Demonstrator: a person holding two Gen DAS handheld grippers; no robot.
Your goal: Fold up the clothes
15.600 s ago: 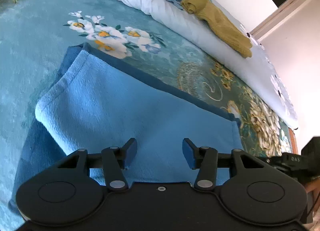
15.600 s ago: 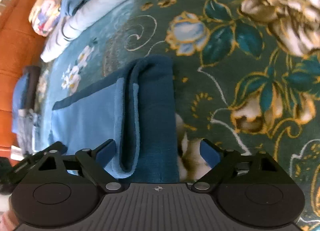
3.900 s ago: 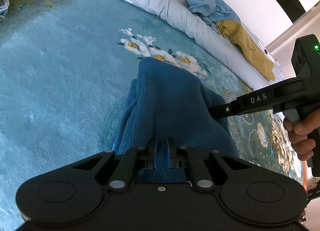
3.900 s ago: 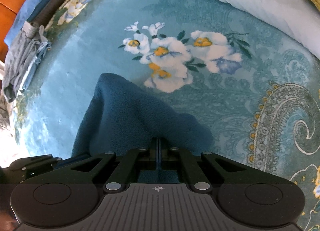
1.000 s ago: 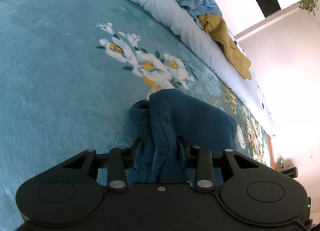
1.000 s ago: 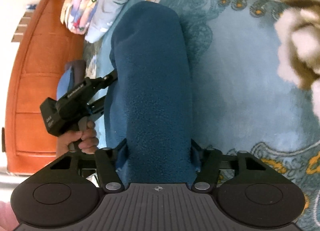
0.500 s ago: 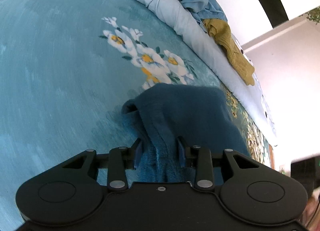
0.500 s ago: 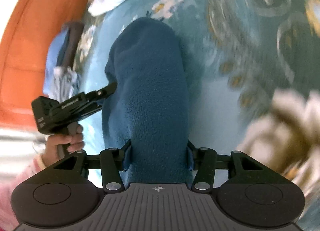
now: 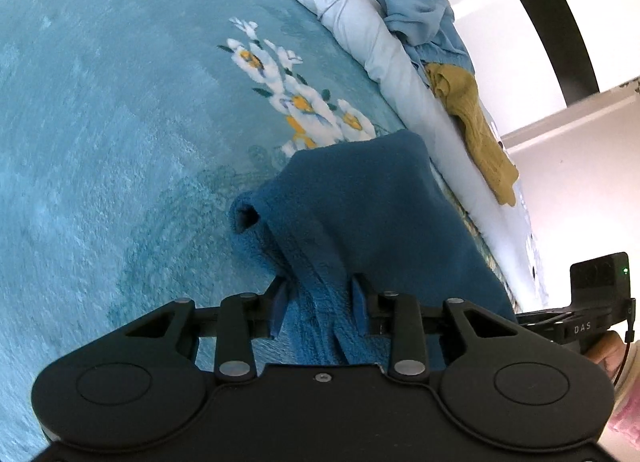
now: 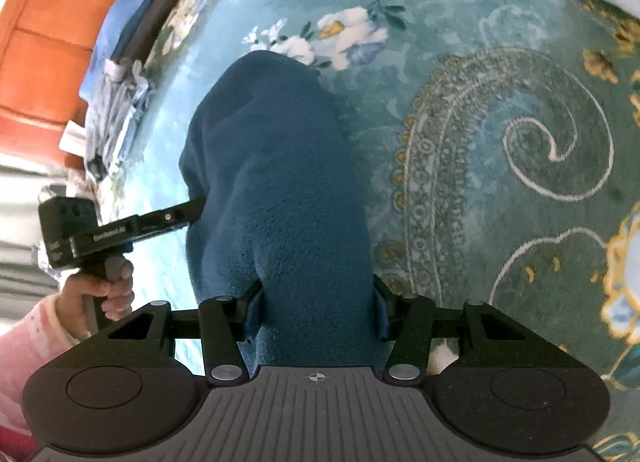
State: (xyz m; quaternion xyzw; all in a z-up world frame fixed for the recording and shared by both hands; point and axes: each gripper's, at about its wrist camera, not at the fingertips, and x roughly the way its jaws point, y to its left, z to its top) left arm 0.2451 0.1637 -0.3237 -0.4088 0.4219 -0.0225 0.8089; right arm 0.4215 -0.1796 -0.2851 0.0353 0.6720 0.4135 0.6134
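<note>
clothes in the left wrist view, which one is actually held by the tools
The dark blue fleece garment, gripped between both tools. The mustard yellow garment and light blue garment lie untouched on the bedding roll.

Fleece garment: dark blue, fuzzy, matt. Bed blanket: teal plush w/ short pile. Left hand-held gripper & right hand-held gripper: matt black plastic, metal pins. Headboard: orange, smooth padded.

The garment is a thick, dark teal fleece piece, bundled into a long folded roll with a fuzzy nap. It stretches across a teal floral blanket, its far end rounded near the white flower print. At one side a fold curls into a small open tube, and lighter blue fabric shows along the lower edge.
</note>
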